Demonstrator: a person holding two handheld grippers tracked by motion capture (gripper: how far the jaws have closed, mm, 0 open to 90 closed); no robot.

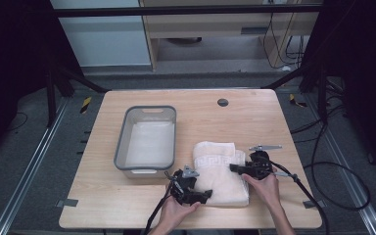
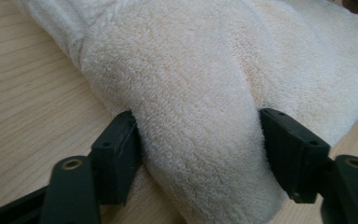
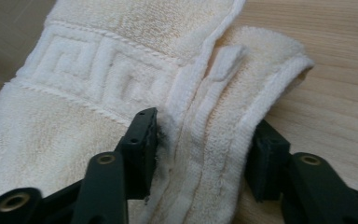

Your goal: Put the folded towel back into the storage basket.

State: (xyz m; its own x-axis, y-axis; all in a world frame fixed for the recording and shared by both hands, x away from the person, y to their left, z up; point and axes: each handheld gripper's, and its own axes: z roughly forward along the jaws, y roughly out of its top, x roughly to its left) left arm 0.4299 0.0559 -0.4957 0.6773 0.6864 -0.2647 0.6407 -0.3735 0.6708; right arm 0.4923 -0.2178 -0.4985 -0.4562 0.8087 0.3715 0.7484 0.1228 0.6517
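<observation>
A folded cream towel (image 1: 219, 172) with a key-pattern band lies on the wooden table (image 1: 254, 117), right of centre near the front. My left gripper (image 1: 206, 195) is at the towel's front left corner. In the left gripper view its two black jaws press on either side of a thick rounded fold of towel (image 2: 191, 93), with the gripper (image 2: 198, 140) shut on it. My right gripper (image 1: 233, 168) is at the towel's right side. In the right gripper view its jaws pinch the layered hemmed edge of the towel (image 3: 121, 56), the gripper (image 3: 205, 149) shut on those layers.
A grey rectangular plastic basket (image 1: 122, 142) stands just left of the towel with nothing in it. A small round dark grommet (image 1: 223, 102) sits near the table's far edge. Cables trail from both grippers over the table's front and right edges.
</observation>
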